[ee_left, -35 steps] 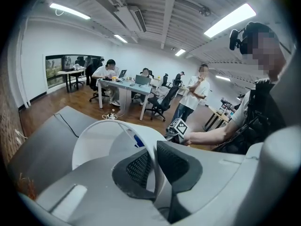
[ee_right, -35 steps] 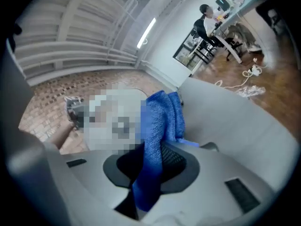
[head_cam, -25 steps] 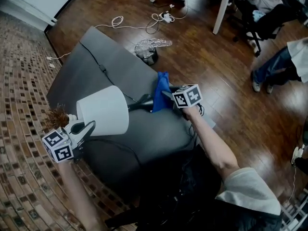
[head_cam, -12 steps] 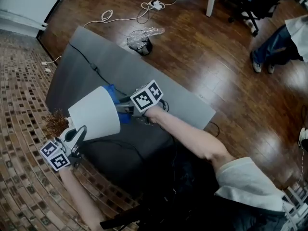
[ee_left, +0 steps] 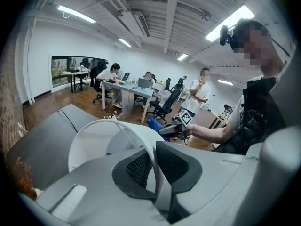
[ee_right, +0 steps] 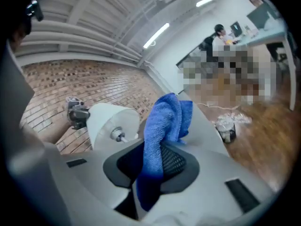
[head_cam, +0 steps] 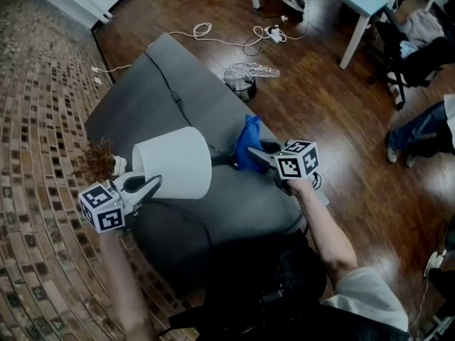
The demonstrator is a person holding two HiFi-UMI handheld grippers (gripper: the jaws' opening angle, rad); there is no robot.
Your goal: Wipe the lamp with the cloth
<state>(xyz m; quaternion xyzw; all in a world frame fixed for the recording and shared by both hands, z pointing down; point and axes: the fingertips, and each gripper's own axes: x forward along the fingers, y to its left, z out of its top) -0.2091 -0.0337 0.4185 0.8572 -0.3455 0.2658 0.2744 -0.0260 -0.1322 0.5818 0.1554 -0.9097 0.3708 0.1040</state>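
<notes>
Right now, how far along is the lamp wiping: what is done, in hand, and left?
Done: the left gripper is clamped on the rim of the shade, and the right gripper grips the cloth. In hand: the cloth is held beside the stem, clear of the shade. Left: wiping the shade; nothing shows how much is already clean.

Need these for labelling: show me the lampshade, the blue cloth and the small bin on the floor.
lampshade (head_cam: 174, 162), head view, middle of its white outer wall.
blue cloth (ee_right: 162, 121), right gripper view, the fold standing up above the jaws.
bin (head_cam: 242, 87), head view, its dark body below the plastic liner.
</notes>
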